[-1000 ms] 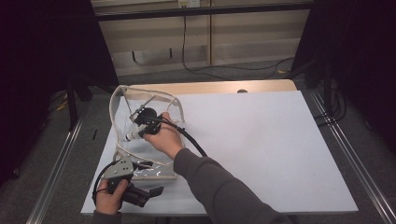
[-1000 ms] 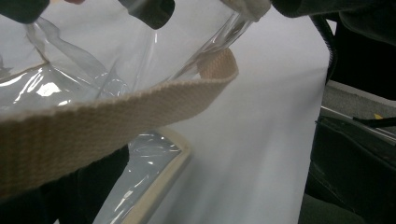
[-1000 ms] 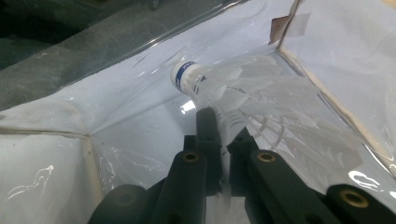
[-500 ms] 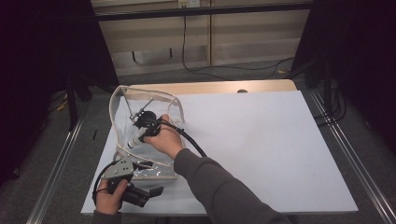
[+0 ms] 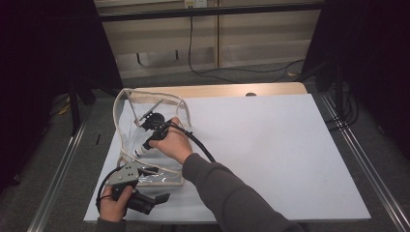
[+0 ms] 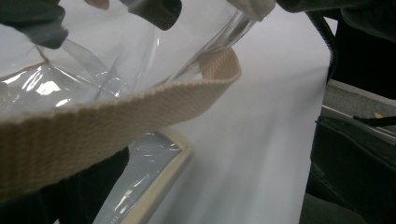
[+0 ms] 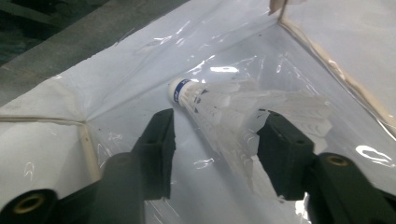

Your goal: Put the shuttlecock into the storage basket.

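Since the earlier frame my right gripper [image 7: 215, 140] has been opening its jaws; both hands sit where they were, and the bag's far rim stands a little differently, nothing more. The jaws now stand apart with the shuttlecock [image 7: 233, 109] between them, and the pads do not press on it: the left pad is clear of the feathers, the right pad is just beside the skirt's edge.

The shuttlecock lies on its side inside the clear plastic bag [image 7: 140, 60], on the bag's bottom sheet, white cork with a blue band pointing away from me, feathers toward my jaws. In the high view a white tube-like shape under my right hand [image 5: 171, 142] may be the same thing; too small to be sure.

The bag [image 5: 128, 104] lies at the near-left part of the white table [image 5: 290, 154], mouth held up and open, beige webbing trim around its edges.

My left gripper [image 5: 140, 200] sits at the table's near-left edge, against the bag's near end. Its own view looks past a beige strap [image 6: 93, 126] crossing close in front, with clear plastic behind. The strap hides its jaws, so I cannot tell whether they are apart or together.
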The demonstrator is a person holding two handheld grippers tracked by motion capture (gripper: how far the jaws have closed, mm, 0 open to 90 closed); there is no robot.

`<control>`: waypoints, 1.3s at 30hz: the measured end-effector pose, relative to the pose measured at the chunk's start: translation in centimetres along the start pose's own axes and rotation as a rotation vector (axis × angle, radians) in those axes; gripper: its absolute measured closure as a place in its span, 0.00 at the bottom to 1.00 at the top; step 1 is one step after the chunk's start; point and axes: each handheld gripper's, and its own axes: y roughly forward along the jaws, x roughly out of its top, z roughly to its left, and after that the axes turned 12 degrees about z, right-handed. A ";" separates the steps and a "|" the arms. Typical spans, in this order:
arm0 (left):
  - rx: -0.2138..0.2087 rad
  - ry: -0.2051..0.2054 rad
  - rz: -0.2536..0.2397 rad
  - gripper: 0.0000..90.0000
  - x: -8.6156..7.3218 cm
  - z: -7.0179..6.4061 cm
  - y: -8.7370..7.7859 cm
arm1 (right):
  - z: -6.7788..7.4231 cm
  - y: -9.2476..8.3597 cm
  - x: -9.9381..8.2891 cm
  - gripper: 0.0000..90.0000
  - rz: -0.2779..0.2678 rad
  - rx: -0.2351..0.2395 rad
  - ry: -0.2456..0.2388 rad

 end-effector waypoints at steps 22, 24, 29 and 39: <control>0.001 0.007 0.003 0.05 0.1 -0.1 0.1 | 0.1 -2.5 -0.7 0.35 -0.033 -0.012 0.030; 0.001 0.007 0.003 0.05 0.1 -0.1 0.1 | 0.2 -2.7 -0.7 0.34 -0.036 -0.008 0.027; 0.001 0.006 0.002 0.05 0.1 -0.2 0.1 | 0.4 -3.3 -0.7 0.33 -0.055 0.003 0.037; 0.001 0.007 0.002 0.05 0.2 -0.2 0.1 | 0.7 -4.1 -0.8 0.28 -0.066 0.012 0.031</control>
